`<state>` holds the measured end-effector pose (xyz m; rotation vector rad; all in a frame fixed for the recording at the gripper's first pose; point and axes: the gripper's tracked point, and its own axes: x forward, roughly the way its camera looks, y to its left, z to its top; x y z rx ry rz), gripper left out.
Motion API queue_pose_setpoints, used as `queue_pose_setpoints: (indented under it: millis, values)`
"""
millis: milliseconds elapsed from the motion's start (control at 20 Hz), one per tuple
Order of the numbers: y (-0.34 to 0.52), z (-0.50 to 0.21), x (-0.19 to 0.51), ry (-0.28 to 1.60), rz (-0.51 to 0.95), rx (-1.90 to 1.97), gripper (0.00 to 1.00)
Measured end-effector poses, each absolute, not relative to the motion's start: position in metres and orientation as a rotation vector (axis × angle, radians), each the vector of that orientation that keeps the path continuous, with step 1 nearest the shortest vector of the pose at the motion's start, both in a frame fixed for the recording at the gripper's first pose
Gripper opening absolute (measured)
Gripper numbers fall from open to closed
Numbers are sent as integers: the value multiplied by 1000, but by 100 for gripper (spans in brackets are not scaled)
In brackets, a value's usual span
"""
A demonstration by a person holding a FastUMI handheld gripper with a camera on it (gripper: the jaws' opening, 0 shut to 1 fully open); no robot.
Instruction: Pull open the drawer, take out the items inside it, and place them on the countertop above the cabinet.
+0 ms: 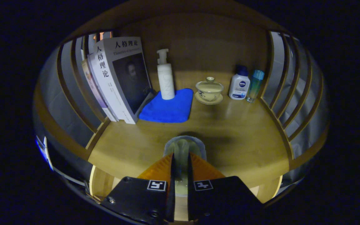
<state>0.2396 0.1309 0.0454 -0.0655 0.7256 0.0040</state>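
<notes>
My gripper (181, 157) is shut on a small pale greenish cup-like item (183, 145). Its rim is pinched between the two orange fingers (159, 168), and its rounded body pokes out just ahead of the fingertips. The item hangs over the front part of the wooden countertop (239, 147), close to its front edge; whether it touches the wood I cannot tell. Below that edge, pale wooden curved parts (100, 184) show on either side of the fingers; I cannot tell whether they are the drawer.
At the back of the countertop stand leaning books (117, 78), a white pump bottle (165, 78) on a blue cloth (167, 107), a lidded tea bowl on a saucer (209, 90), a white lotion bottle (239, 84) and a blue-green bottle (255, 85). Slatted wooden rails (284, 103) close both sides.
</notes>
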Motion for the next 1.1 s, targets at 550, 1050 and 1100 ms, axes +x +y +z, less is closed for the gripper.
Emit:
queue_pose_setpoints:
  millis: [550, 1050, 1100]
  values:
    - [137, 54, 235, 634, 47, -37, 64]
    - [126, 65, 166, 392, 28, -78, 87]
    - [124, 64, 158, 369, 20, -85, 90]
